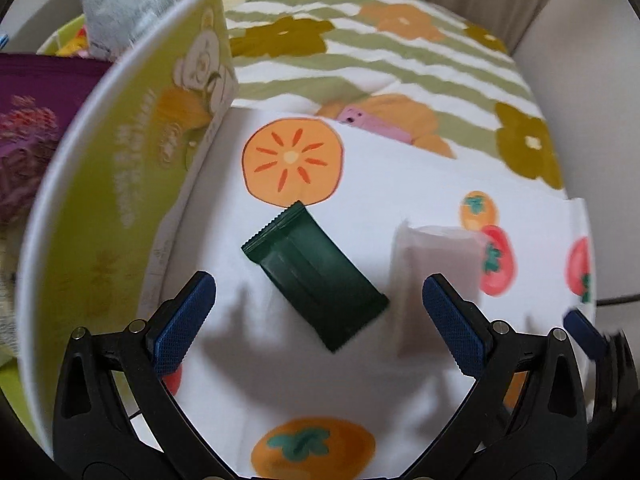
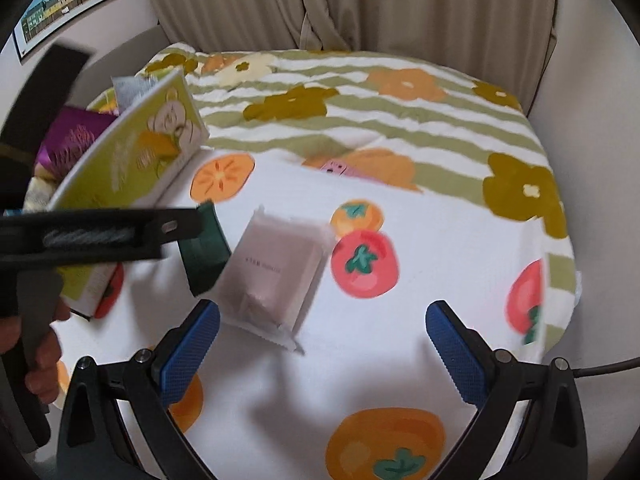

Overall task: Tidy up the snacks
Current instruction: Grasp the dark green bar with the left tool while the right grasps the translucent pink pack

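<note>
On the fruit-print cloth, a green box of snacks stands far left; dark green packet lies between the wide-open, empty left gripper, pale packet just beside the equally spread right gripper

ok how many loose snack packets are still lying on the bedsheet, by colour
dark green foil snack packet: 1
pale pink translucent snack packet: 1
total: 2 loose packets on the fruit-print bedsheet, beside the yellow-green cardboard box
</note>
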Motion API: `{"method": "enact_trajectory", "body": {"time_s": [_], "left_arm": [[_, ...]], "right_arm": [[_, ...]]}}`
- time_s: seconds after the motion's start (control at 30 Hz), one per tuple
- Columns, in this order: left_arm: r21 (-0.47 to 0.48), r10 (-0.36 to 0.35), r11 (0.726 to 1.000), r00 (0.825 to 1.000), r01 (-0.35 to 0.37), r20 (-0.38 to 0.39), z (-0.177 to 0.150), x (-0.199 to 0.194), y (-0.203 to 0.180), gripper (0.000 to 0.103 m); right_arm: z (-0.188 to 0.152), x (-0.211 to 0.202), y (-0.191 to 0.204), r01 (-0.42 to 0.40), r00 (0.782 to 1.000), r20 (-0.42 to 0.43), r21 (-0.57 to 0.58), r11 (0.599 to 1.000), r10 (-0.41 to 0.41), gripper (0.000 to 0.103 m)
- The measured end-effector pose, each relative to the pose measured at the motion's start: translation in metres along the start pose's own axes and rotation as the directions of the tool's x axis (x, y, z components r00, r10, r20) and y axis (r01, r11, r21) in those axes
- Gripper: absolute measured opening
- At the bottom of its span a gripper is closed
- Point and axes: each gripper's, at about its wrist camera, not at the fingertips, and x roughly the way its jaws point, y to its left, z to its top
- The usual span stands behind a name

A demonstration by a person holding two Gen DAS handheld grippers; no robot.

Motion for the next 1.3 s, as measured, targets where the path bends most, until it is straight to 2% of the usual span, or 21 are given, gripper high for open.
{"method": "enact_trajectory", "body": {"time_s": [0.33, 0.47, 0.67, 0.8, 1.0, 1.07, 1.23, 1.3], "left_arm": [[-0.088, 0.038, 0.995, 0.997, -0.044, -0.066, 0.005, 0.047, 0.013, 0.103], [-0.047, 0.075, 0.996, 0.995, -0.078, -0.072, 0.005, 0.053, 0.006, 0.103], [-0.010, 0.079, 0.997, 0.994, -0.080, -0.078, -0.002, 0.049, 0.009, 0.102], [0.023, 0.076, 0.997, 0.994, -0.074, -0.084, -0.010, 0.043, 0.012, 0.099], [0.019, 0.055, 0.998, 0.996, -0.054, -0.069, -0.016, 0.037, 0.020, 0.087], [0.025, 0.053, 0.998, 0.997, -0.052, -0.054, -0.015, 0.035, 0.019, 0.076], [0.046, 0.040, 0.998, 0.999, -0.038, -0.036, -0.013, 0.031, 0.019, 0.058], [0.052, 0.034, 0.998, 0.999, -0.033, -0.023, -0.014, 0.028, 0.022, 0.046]], "right_arm": [[0.000, 0.024, 0.014, 0.003, 1.000, 0.028, -0.010, 1.000, -0.003, 0.103], [0.004, 0.028, 0.015, 0.000, 1.000, 0.023, -0.012, 1.000, 0.001, 0.103], [0.005, 0.033, 0.017, -0.009, 1.000, 0.007, -0.017, 1.000, 0.009, 0.103], [0.003, 0.032, 0.014, 0.013, 1.000, -0.001, -0.037, 0.999, -0.013, 0.103], [0.005, 0.029, -0.003, 0.022, 1.000, -0.007, 0.000, 1.000, -0.022, 0.103], [0.010, 0.029, -0.006, 0.012, 1.000, 0.000, 0.025, 1.000, -0.012, 0.103], [0.021, 0.033, -0.002, 0.008, 1.000, 0.004, 0.079, 0.997, -0.008, 0.103], [0.024, 0.036, 0.000, -0.006, 1.000, -0.003, 0.109, 0.994, 0.007, 0.103]]}}
